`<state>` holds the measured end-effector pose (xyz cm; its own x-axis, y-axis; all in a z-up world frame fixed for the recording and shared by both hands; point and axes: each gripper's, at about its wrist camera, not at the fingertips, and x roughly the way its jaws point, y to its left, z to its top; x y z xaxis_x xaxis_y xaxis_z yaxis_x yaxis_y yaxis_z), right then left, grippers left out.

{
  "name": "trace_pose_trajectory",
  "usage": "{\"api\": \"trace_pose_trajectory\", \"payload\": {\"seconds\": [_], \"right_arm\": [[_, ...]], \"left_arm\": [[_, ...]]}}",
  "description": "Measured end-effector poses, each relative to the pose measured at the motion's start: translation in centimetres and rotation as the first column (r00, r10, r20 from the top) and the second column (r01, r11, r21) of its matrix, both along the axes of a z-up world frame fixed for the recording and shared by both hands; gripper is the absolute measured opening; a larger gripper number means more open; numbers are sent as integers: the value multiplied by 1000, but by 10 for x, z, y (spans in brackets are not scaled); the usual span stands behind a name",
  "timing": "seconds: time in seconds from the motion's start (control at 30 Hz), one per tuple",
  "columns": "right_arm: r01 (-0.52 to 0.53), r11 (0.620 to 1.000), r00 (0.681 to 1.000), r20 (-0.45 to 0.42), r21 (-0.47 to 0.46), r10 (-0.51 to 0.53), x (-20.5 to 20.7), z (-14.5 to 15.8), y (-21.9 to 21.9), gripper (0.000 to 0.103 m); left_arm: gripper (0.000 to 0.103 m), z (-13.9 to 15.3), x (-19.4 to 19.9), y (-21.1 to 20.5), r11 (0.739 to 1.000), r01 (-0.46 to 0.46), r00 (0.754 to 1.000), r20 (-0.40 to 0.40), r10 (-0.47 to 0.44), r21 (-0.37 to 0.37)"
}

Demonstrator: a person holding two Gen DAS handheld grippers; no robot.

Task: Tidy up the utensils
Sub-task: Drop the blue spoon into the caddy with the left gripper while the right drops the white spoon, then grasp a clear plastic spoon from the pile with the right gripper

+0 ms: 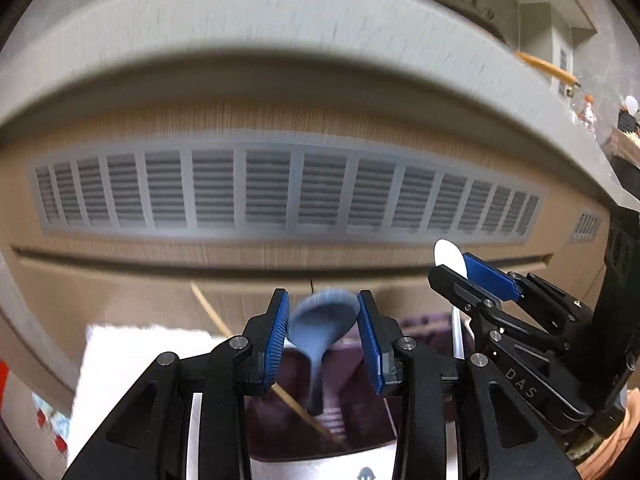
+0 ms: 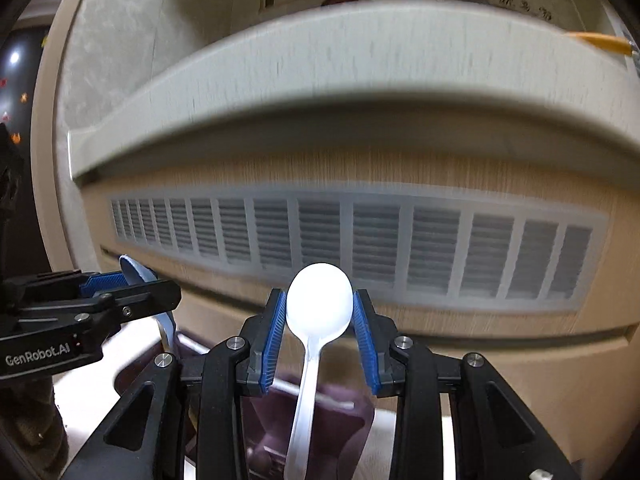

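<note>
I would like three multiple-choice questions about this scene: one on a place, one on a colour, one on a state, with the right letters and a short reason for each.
1. Where does the white spoon's bowl sit?
A. on the floor
B. between the right gripper's pads
C. on the shelf

2. What colour is the spoon at the left gripper?
A. blue
B. red
C. green

3. How does the white spoon's handle hang?
A. pointing up
B. bent double
C. pointing down toward the camera

Answers: 1 B, both pads flank and touch the bowl. 2 A, its bowl and handle look pale blue. 3 C, the handle runs down below the bowl.
</note>
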<state>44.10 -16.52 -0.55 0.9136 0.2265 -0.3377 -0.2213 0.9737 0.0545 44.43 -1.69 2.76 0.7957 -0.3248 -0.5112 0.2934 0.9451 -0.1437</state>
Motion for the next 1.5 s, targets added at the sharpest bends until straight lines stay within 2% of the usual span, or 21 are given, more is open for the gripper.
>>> {"api": "trace_pose_trajectory", "payload": {"seconds": [0.1,0.27,0.4,0.5,0.57,0.73,0.8,0.9,1.0,1.13,1.2,1.27,1.33,1.5], "right_arm": [[-13,1000,998,-59,-17,12,-3,-11,3,35],[-17,997,996,-83,-72,11,-25,-23,6,50],[-13,996,996,-92,-86,5,-51,-21,4,52],[-10,996,994,-108,-93,0,-72,-17,2,58],[-18,995,993,-120,-100,6,-86,-13,1,61],[-87,986,983,-171,-145,62,-114,-14,14,64],[-143,975,971,-213,-167,106,-119,-20,26,64],[-265,945,933,-299,-192,200,-125,-34,51,64],[-389,899,876,-383,-203,292,-128,-51,83,64],[-520,834,795,-463,-184,393,-122,-67,125,63],[-547,819,770,-488,-173,412,-114,-73,141,57],[-563,810,749,-515,-163,416,-105,-78,153,48],[-567,807,741,-532,-168,410,-97,-83,162,45],[-552,809,739,-569,-202,361,-83,-96,172,45]], "left_arm": [[53,-9,-2,1,1000,-13,1000,-18,13,-3],[58,-6,-19,12,1000,-30,999,-15,30,2],[69,6,-40,22,998,-68,998,-3,68,0],[76,8,-56,35,995,-104,994,-16,104,2],[78,5,-65,45,991,-136,990,-36,136,10],[80,-21,-87,77,978,-206,965,-159,207,25],[80,-32,-95,91,974,-225,954,-200,224,20],[80,-47,-111,112,965,-262,935,-241,260,24],[80,-58,-127,131,957,-285,923,-256,287,48],[80,-66,-150,151,947,-303,920,-226,320,106],[80,-70,-159,159,945,-308,918,-225,325,108],[80,-72,-165,166,947,-305,919,-231,320,98],[80,-76,-171,172,950,-302,919,-239,312,81],[80,-80,-173,178,957,-287,922,-258,289,45]]}}
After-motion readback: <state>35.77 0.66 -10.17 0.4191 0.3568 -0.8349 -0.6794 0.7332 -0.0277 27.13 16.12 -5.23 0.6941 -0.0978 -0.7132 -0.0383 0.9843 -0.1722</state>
